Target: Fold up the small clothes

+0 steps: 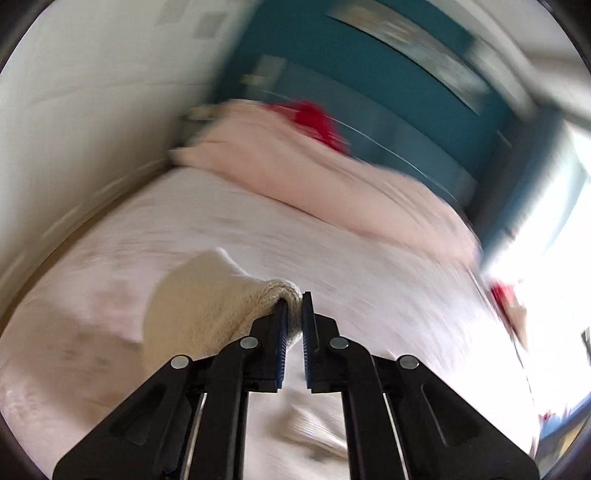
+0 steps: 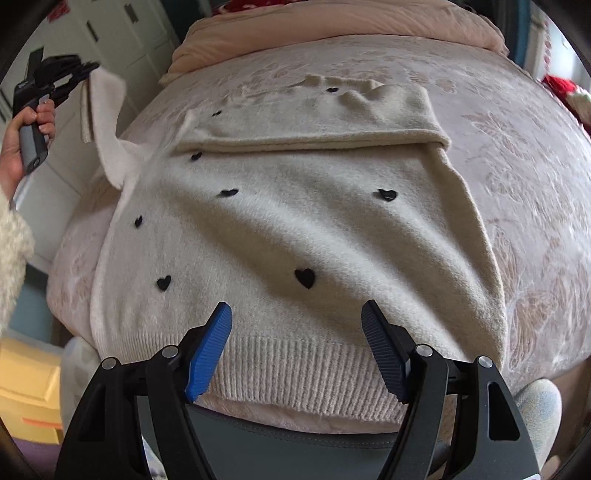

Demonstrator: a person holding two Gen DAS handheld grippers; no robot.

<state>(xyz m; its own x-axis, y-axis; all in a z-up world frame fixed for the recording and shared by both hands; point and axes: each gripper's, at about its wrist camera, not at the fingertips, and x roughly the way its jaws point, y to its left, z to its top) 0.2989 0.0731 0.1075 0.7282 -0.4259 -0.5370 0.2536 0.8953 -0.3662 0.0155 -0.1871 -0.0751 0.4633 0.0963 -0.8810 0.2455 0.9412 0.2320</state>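
Note:
A cream sweater [image 2: 295,229] dotted with small black hearts lies flat on the pink bedspread [image 2: 517,166]. One sleeve [image 2: 314,125] is folded across its chest. The other sleeve [image 2: 107,122] is lifted off the bed at the left, its ribbed cuff [image 1: 280,291] pinched in my left gripper [image 1: 294,308], which is shut on it. In the right wrist view a hand [image 2: 22,147] holds that left gripper [image 2: 92,68] up beside the bed. My right gripper [image 2: 297,314] hovers open over the ribbed hem [image 2: 295,373], with nothing between its fingers.
A pale pink quilt [image 1: 332,173] is bunched at the head of the bed, with something red [image 1: 317,122] behind it against a teal wall. White cupboard doors [image 2: 122,33] stand left of the bed. A yellow box [image 2: 26,387] sits on the floor at the lower left.

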